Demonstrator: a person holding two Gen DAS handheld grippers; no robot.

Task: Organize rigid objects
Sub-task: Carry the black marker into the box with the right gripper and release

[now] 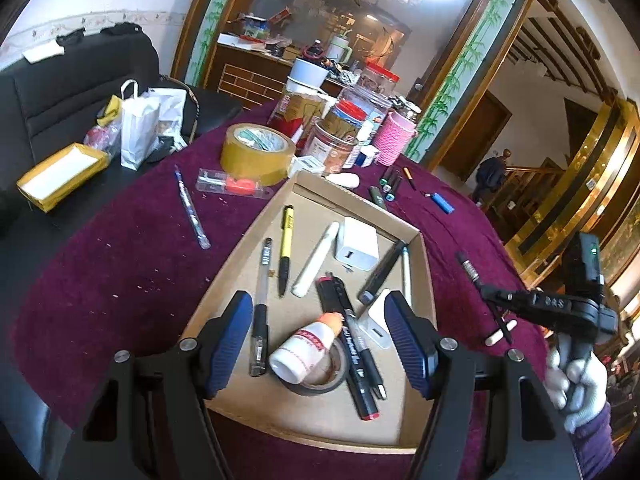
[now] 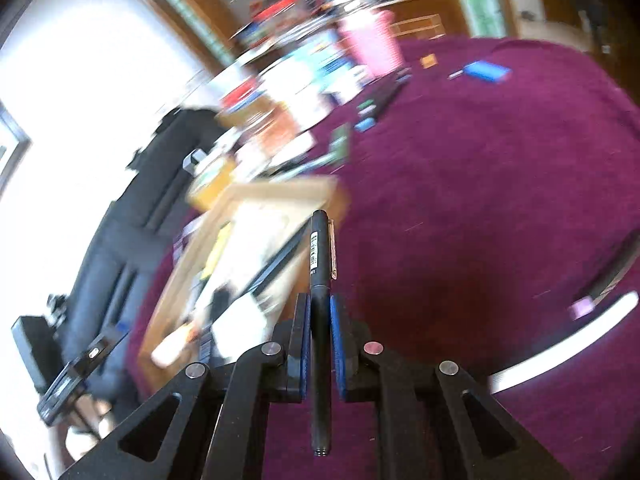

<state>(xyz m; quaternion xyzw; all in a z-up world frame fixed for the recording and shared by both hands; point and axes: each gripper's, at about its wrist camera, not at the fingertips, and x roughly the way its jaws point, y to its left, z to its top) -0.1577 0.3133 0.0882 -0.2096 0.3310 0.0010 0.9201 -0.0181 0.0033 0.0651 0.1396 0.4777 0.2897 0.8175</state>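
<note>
Black pen (image 2: 320, 320) clamped in right gripper (image 2: 320, 344), tilted downward over tablecloth (image 2: 480, 200)

A lived-in home, likely a sitting or dining room. The surface (image 1: 120, 264) wears a plum cloth and is crowded with household odds: jars (image 1: 334, 142), a tape roll (image 1: 256, 152), a pink knitted cup sleeve (image 1: 394, 138), pens, and a cardboard tray (image 1: 424, 264). Beside it stands a black sofa (image 1: 72, 92) with a paper bag (image 1: 136, 136). Behind are a wooden sideboard (image 1: 248, 76), a large gilt-framed mirror panel (image 1: 340, 8) edged with bamboo prints, and a wooden staircase (image 1: 560, 52).
</note>
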